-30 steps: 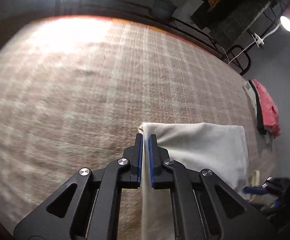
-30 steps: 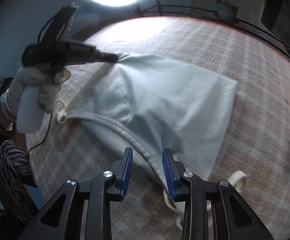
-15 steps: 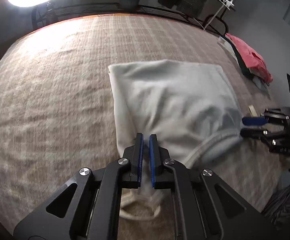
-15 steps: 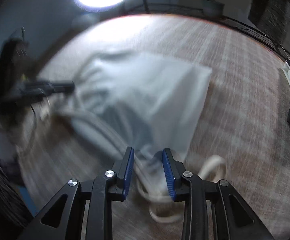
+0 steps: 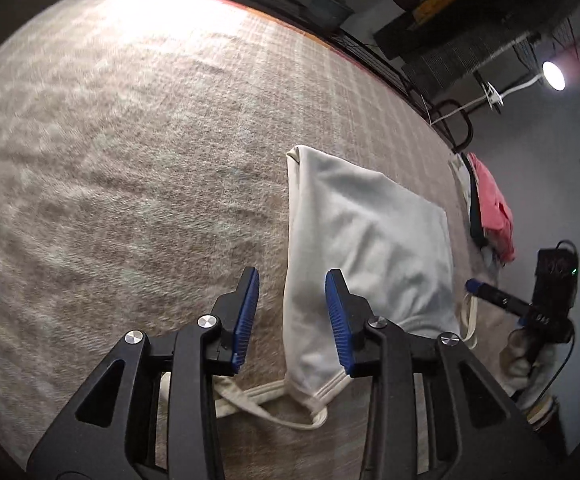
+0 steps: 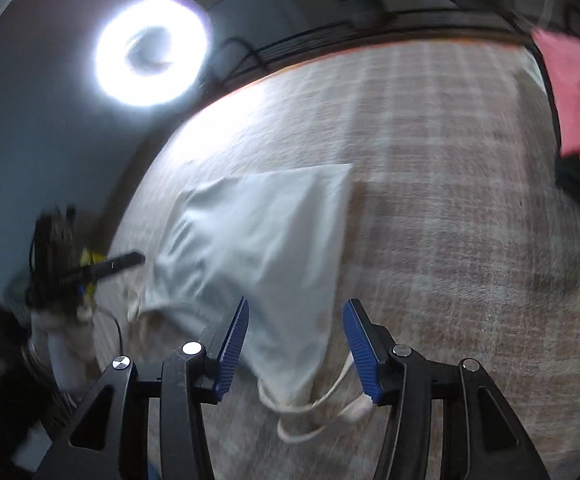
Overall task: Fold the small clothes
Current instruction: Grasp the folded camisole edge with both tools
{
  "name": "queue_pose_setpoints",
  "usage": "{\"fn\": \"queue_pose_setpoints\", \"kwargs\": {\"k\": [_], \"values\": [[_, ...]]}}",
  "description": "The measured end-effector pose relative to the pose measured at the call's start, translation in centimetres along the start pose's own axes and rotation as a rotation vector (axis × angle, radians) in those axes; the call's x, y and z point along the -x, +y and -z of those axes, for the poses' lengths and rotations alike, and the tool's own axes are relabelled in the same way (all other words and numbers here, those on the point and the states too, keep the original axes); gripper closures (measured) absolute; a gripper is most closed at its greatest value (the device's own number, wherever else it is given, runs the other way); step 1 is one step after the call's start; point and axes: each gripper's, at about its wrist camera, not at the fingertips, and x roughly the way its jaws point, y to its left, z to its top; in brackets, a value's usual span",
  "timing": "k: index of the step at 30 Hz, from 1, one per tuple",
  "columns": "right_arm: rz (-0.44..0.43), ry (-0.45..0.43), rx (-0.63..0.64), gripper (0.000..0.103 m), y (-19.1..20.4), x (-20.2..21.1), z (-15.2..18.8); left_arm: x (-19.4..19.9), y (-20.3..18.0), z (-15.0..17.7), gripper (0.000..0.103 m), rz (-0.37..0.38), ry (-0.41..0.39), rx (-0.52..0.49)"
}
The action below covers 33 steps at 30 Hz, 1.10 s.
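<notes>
White garment (image 5: 370,240) folded flat on plaid-covered tabletop (image 5: 129,160), drawstrings (image 5: 273,404) trailing at near edge, left gripper (image 5: 292,316) wide open, holding nothing, right gripper (image 6: 294,344) wide open over garment's near end, empty, pink clothes (image 5: 494,208) far right.

- Plaid beige blanket (image 5: 137,152) spread across the whole surface, glare-lit at the far edge.
- Ring light (image 6: 151,51) glowing beyond that edge.
- Round lamp (image 5: 553,75) on a white arm.
- Potted plant (image 5: 330,5) behind the dark rail.
- Pink garment (image 5: 494,208) heaped on darker clothes at the blanket's side.
</notes>
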Motion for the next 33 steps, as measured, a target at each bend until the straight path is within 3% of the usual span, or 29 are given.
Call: {"fn": "queue_pose_setpoints", "kwargs": {"k": [7, 13, 24, 26, 29, 31, 33], "values": [[-0.039, 0.016, -0.09, 0.057, -2.1, -1.8, -0.2, -2.5, 1.0, -0.9, 0.069, 0.07, 0.061, 0.104], [-0.087, -0.002, -0.137, 0.058, -3.2, -1.8, -0.6, -3.4, 1.1, -1.7, 0.069, 0.106, 0.067, 0.139], [-0.137, -0.01, -0.145, 0.058, -2.1, -3.5, -1.6, -4.8, -0.9, -2.5, 0.069, 0.095, 0.061, 0.083], [-0.128, -0.01, -0.13, 0.058, -1.7, -3.7, -1.7, -5.0, -1.1, -2.5, 0.073, 0.078, 0.055, 0.066], [-0.082, 0.007, -0.102, 0.059, -1.1, -3.9, -2.0, -5.0, -1.1, -2.4, 0.081, 0.054, 0.052, 0.053], [0.031, 0.002, -0.059, 0.068, -0.1, -3.4, -2.2, -5.0, -1.1, -2.4, 0.083, 0.046, 0.051, 0.041], [0.183, -0.082, 0.032, 0.07, 1.8, -1.9, -2.2, -5.0, -1.1, -2.4, 0.083, 0.041, 0.05, 0.033]]}}
